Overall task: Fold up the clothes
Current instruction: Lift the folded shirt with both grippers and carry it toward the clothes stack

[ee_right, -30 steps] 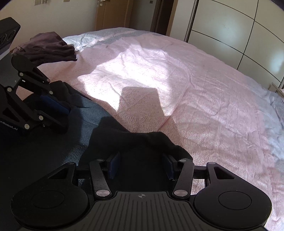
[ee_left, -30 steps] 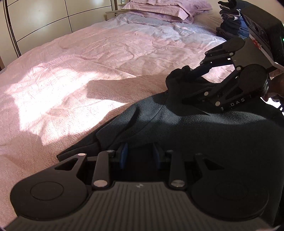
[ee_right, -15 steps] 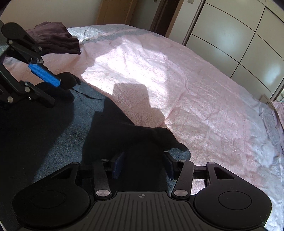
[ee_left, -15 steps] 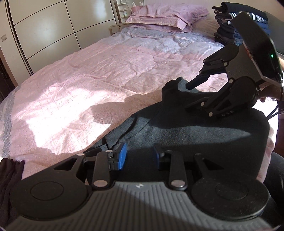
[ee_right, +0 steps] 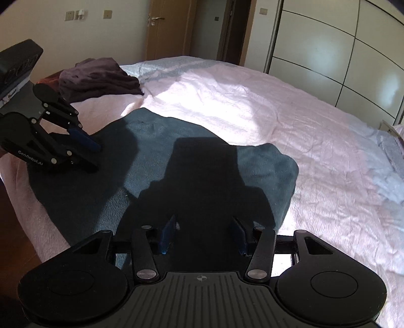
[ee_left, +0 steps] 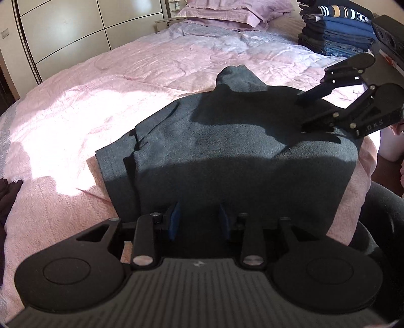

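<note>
While a dark sweater lies folded on the pink bed, the left claw and right claw hover over it. Both gape wide, holding nothing.

Sunlit pink bedspread, cream wardrobe panels, wooden door, pillows

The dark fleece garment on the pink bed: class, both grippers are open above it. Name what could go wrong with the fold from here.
1. The dark fleece garment lies close to the bed's near edge, so a tug toward the person might slide it off.
2. Its far end is bunched; folding over that may trap a lump.
3. The left gripper and right gripper cast heavy shadows, hiding the hems and risking a missed pinch.
</note>
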`<state>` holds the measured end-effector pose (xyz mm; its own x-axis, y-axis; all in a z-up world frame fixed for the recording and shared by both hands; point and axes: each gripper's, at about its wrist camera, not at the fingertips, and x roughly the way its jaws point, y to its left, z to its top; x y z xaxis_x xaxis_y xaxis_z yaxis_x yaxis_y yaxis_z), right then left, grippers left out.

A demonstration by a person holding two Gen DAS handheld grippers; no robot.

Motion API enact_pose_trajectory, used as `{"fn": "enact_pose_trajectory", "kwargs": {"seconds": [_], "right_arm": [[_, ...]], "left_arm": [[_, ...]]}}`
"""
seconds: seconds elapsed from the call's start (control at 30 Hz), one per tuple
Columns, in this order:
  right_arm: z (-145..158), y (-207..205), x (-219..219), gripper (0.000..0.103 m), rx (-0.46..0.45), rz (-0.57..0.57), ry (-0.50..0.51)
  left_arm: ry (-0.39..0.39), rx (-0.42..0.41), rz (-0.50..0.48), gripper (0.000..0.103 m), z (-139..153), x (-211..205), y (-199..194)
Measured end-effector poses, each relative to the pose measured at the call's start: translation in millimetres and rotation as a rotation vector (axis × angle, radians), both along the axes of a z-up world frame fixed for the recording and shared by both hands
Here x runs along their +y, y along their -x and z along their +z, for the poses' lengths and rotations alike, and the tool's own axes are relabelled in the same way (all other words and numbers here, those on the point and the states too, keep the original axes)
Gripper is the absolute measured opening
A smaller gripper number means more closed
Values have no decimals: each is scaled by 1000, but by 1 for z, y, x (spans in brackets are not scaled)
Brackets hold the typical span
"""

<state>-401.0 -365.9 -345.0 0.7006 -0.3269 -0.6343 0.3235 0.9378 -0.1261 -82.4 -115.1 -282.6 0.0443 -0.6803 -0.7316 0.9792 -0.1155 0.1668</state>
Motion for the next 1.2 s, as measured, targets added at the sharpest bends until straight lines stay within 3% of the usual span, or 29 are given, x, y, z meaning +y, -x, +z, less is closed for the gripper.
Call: {"fn": "enact_pose_trajectory", "kwargs": {"seconds": [0.1,0.17,0.23,0.3,0.47,0.5,0.7,0.8,0.9,0.93,1.0,1.07,1.2], "right_arm": [[20,18,12,52,-13,2,84],[29,34,37,52,-32,63,198],[30,44,64,54,-18,115,297],[22,48,87,55,27,170,367],[-13,43,121,55,155,291,508],[-20,39,125,55,177,300,534],[-47,3,122,55,275,317,632],[-34,0,115,38,237,295,619],[-10,8,108,34,152,251,576],[-6,10,107,34,139,243,570],[-7,10,109,34,138,241,566],[-17,8,114,34,158,254,592],[-44,1,125,45,221,293,724]], "left_arm": [[21,-46,6,31,10,10,-3],[59,-71,-10,30,19,23,-1],[114,-87,-92,33,27,43,9],[166,-116,-192,43,30,62,25],[223,-275,-416,65,15,97,75],[224,-313,-436,65,9,98,83],[170,-446,-411,65,-24,67,108],[170,-448,-358,64,-24,50,107],[157,-426,-296,59,-18,37,98],[143,-438,-284,47,-18,33,95],[120,-467,-274,37,-19,28,91],[113,-505,-297,21,-21,27,91],[121,-510,-307,18,-17,27,90]]}}
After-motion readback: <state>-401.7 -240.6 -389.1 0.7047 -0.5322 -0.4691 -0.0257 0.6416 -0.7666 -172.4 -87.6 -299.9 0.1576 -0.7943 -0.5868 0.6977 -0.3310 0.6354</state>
